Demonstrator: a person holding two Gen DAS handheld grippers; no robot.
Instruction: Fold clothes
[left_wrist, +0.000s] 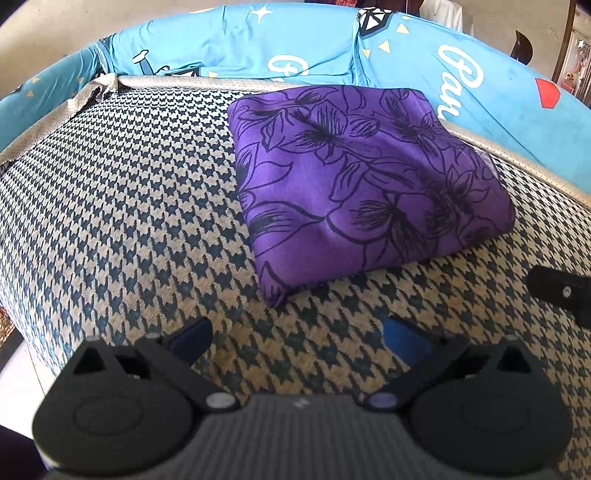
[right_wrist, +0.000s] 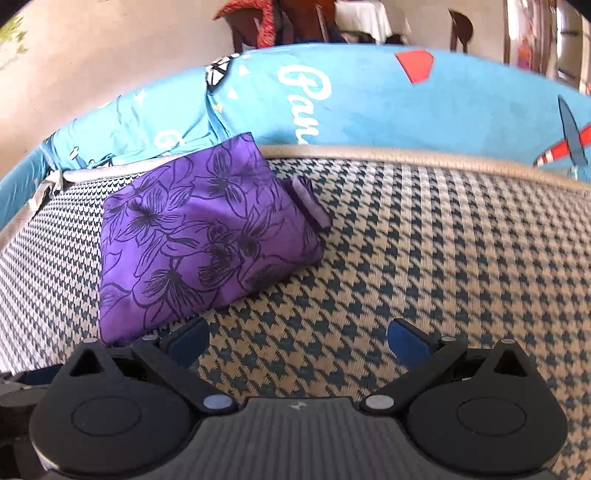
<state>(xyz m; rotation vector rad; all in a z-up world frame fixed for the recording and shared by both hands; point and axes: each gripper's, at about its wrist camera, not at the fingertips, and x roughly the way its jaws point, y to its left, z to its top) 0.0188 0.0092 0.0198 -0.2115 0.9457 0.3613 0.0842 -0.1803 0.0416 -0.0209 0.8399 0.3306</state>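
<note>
On the houndstooth cushion (left_wrist: 122, 206) lies the purple cloth (left_wrist: 362, 184), folded into a thick, roughly square bundle printed with dark flowers. It sits toward the back of the seat, its far edge close to the beige piping and the blue cover (left_wrist: 229, 48) behind. In the left wrist view its slightly longer axis runs from the near corner, which points down toward the camera, away to the far right; the bundle lies just ahead of the left gripper (left_wrist: 295, 339) and a little to its right. That gripper's jaws stand wide apart and hold nothing, hovering over bare cushion.

The right wrist view shows the same bundle (right_wrist: 199, 243) to the left, its near corner just beside the left finger (right_wrist: 184, 341) of the right gripper (right_wrist: 299, 341). This gripper also gapes wide and is empty. Only this view shows a small loose flap (right_wrist: 310, 206) sticking out at the bundle's right edge. Only the left view shows a dark gripper part (left_wrist: 561, 291) at the right border.
</note>
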